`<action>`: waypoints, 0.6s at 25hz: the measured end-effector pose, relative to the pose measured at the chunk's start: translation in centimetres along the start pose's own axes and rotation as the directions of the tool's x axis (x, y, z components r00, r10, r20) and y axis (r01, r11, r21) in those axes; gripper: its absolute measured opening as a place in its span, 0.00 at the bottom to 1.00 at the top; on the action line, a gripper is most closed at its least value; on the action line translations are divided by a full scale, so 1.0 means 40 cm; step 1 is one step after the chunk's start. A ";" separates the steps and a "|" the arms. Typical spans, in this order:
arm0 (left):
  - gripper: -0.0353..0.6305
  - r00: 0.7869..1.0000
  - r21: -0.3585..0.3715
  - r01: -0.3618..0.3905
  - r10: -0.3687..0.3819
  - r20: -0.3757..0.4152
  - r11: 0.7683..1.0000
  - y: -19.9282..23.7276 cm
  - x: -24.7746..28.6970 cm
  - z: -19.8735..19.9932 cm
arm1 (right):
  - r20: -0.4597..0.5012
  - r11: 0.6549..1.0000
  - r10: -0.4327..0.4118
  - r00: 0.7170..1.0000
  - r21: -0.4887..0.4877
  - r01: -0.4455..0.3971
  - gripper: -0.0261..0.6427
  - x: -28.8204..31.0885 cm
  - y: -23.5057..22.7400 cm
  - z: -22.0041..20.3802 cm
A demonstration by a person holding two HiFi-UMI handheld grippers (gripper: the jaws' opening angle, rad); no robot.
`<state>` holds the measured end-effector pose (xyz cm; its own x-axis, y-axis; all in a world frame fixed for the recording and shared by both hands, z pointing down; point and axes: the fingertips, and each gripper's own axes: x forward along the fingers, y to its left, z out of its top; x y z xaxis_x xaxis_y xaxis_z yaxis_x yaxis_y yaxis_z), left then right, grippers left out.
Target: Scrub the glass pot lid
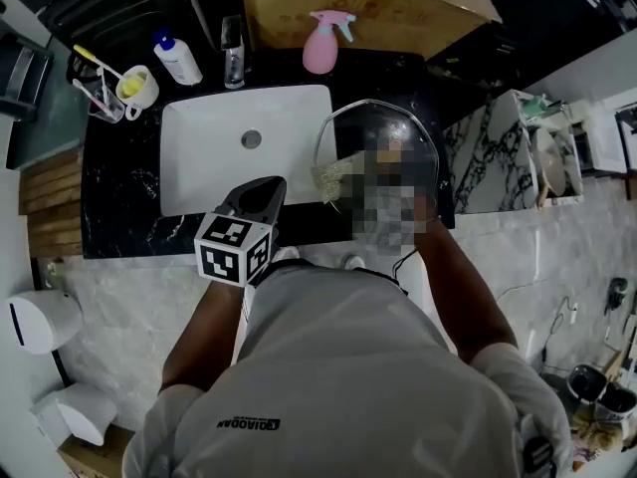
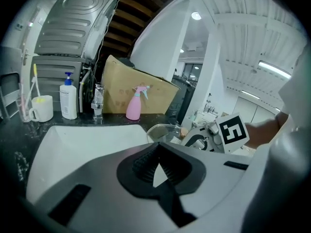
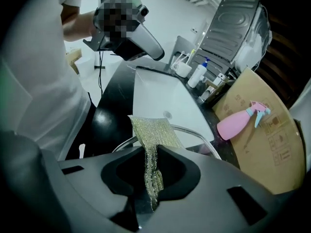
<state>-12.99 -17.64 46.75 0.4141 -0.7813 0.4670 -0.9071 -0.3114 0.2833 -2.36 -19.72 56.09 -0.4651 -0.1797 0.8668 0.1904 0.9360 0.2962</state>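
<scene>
Now, progress: you've scrubbing left.
Right gripper [image 3: 150,148]: pinches scouring cloth [image 3: 149,130] at glass pot lid [image 1: 363,122], sink's [image 1: 209,162] 3 o'clock.
Left gripper [image 2: 156,150]: closed, empty.

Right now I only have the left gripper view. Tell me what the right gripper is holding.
Observer: The right gripper is shut on a gold mesh scrub cloth.
Operator: Give me the cloth's position against the lid.
Observer: In the head view its free end lies at the rim of the glass pot lid, on the side toward the sink; contact is unclear.
Operator: Place my left gripper.
Observer: The left gripper is over the sink's front edge, apart from the lid.
</scene>
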 end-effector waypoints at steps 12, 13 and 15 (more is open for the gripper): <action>0.07 0.986 -0.095 -0.161 0.164 0.026 0.982 -0.184 0.016 -0.056 | 0.091 0.971 0.100 0.991 -0.228 -0.077 0.17 -0.045 0.050 -0.060; 0.07 0.983 -0.106 -0.177 0.181 0.028 0.978 -0.196 0.011 -0.063 | 0.097 0.967 0.107 0.989 -0.242 -0.081 0.17 -0.049 0.056 -0.065; 0.07 0.978 -0.127 -0.201 0.207 0.035 0.971 -0.223 0.006 -0.075 | 0.108 0.960 0.120 0.987 -0.264 -0.088 0.17 -0.058 0.067 -0.075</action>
<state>-4.56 -13.40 46.85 0.2147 -0.8474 0.4857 -0.9546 -0.0769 0.2879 1.83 -17.72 56.09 -0.5295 -0.0325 0.8477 0.4520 0.8348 0.3144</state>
